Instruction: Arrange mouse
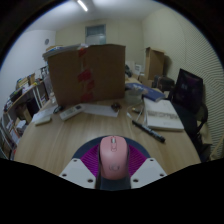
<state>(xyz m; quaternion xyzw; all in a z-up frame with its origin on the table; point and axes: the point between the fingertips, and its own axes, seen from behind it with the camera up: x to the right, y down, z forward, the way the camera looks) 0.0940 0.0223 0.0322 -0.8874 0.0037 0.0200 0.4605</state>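
Mouse [115, 158], pink, sits between the fingers [82, 172] of the gripper [114, 172], apparently pinched at both sides. It lies on a wooden table [70, 135]; beyond stand a cardboard box [87, 73] and a monitor [187, 92].

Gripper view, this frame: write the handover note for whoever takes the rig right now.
Gripper: fingers closed against both sides of the pink mouse, which looks held just above the wooden table.
Surroundings: a cardboard box stands beyond the fingers at the far side of the table; a notebook and a black pen lie ahead to one side, near a dark monitor.
Done: mouse picked up.
Left: set it down in its place on the table and release. The target spot is not evident.
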